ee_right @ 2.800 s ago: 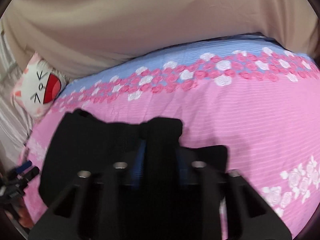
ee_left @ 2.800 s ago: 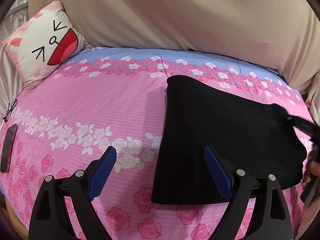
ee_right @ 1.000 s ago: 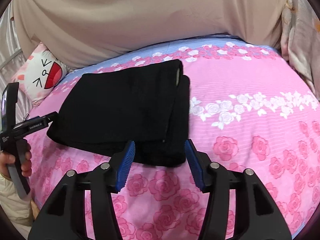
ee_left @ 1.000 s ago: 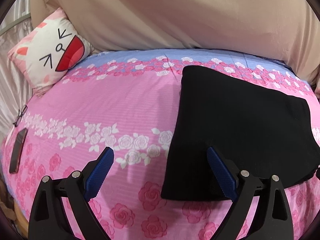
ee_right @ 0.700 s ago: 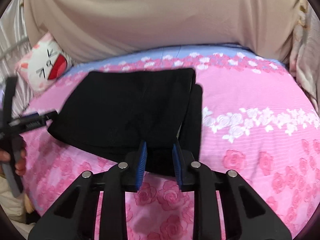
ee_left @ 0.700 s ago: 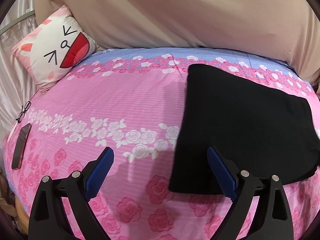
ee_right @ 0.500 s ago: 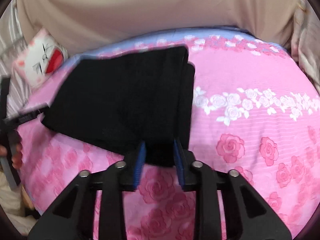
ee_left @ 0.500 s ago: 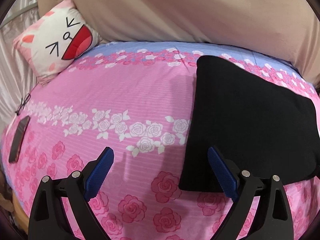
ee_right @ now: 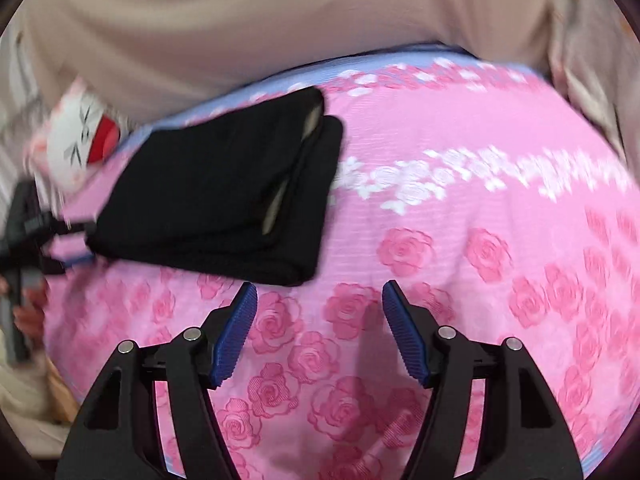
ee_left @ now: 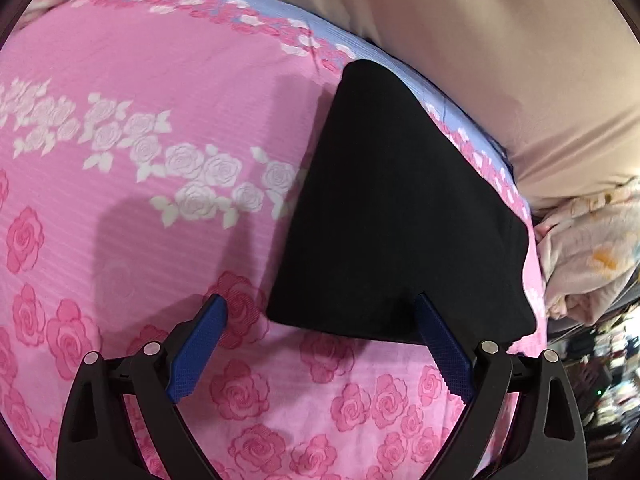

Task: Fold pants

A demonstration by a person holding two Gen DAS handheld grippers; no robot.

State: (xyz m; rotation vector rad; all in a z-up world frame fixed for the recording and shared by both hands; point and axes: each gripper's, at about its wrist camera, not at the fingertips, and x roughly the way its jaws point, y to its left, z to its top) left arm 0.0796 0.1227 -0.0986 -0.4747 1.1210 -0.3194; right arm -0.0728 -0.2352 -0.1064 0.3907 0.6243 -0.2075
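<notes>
No brand, label or readable writing shows anywhere; the only marking is the drawn cat face on the pillow (ee_right: 82, 142) at the head of the bed, and that is blurred.

The black pants (ee_left: 396, 216) lie folded into a thick, squarish bundle on the pink rose-patterned bedsheet (ee_left: 132, 92), near the beige bedding (ee_left: 500, 48) piled along the far side. From the right wrist view the stacked layers of the fold show at the bundle's near right edge, with a pale strip of lining peeking between them.

The right hand-held gripper (ee_right: 316, 334) has just been opening: half a second ago its blue pads pinched the near edge of the pants, and now they stand spread over bare sheet, just short of the bundle, with nothing between them. The left hand-held gripper (ee_left: 320, 346) is spread wide as before, but it has tilted and dipped, so its right pad now overlaps the near edge of the pants while its left pad hangs over the sheet; whether it touches the cloth I cannot tell. The pillow has slid almost out of the left view. A crumpled pale cloth (ee_left: 592, 256) now shows at the bed's right edge.
</notes>
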